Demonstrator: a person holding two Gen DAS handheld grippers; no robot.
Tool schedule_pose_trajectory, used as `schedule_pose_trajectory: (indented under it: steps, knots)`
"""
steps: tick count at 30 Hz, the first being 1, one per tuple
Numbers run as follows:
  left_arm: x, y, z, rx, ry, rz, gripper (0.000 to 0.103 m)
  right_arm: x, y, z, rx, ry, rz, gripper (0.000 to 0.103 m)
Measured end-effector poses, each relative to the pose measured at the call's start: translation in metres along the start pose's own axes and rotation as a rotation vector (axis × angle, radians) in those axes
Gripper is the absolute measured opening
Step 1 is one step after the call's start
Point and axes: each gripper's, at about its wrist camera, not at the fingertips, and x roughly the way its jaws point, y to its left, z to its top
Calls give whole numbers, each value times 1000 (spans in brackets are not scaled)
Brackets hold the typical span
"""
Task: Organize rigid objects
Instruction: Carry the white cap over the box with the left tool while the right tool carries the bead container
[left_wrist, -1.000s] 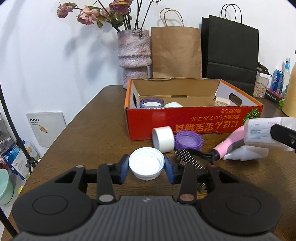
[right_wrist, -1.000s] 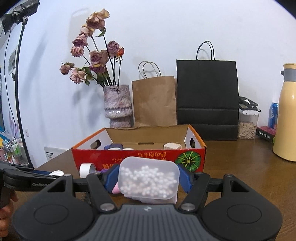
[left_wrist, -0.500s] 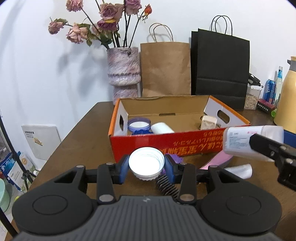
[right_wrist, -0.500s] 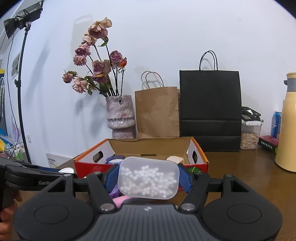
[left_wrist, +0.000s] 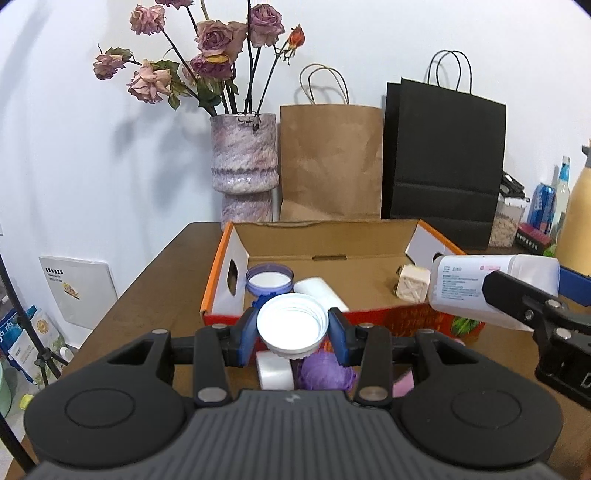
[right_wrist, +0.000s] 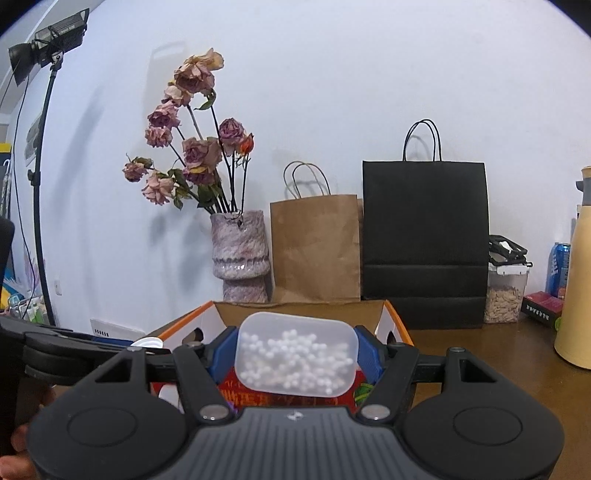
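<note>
My left gripper (left_wrist: 292, 330) is shut on a white round lid (left_wrist: 291, 326) and holds it in the air just before the near wall of the orange cardboard box (left_wrist: 221, 277). My right gripper (right_wrist: 295, 356) is shut on a clear plastic bottle of white beads (right_wrist: 295, 360), held over the box's near right side; the bottle also shows in the left wrist view (left_wrist: 487, 286). In the box lie a purple-rimmed lid (left_wrist: 269, 278), a white cylinder (left_wrist: 319, 291) and a beige cube (left_wrist: 412, 286).
A white tape roll (left_wrist: 274, 373) and a purple lid (left_wrist: 325, 373) lie on the table below my left gripper. A vase of dried roses (left_wrist: 243, 166), a brown bag (left_wrist: 330, 162) and a black bag (left_wrist: 443, 162) stand behind the box. A yellow jug (right_wrist: 576, 295) stands at right.
Both grippers have risen and moved forward toward the box, each still holding its object. The tape roll, purple lid and brush have dropped below the left gripper's view.
</note>
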Motion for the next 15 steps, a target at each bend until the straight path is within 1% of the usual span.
schedule_pose_trajectory:
  steps: [6, 15]
  knots:
    - [14, -2, 12, -19, -12, 4, 42, 18, 2, 9, -5, -22, 1, 66]
    - [43, -4, 27, -40, -17, 13, 42, 51, -2, 14, 9, -31, 14, 66]
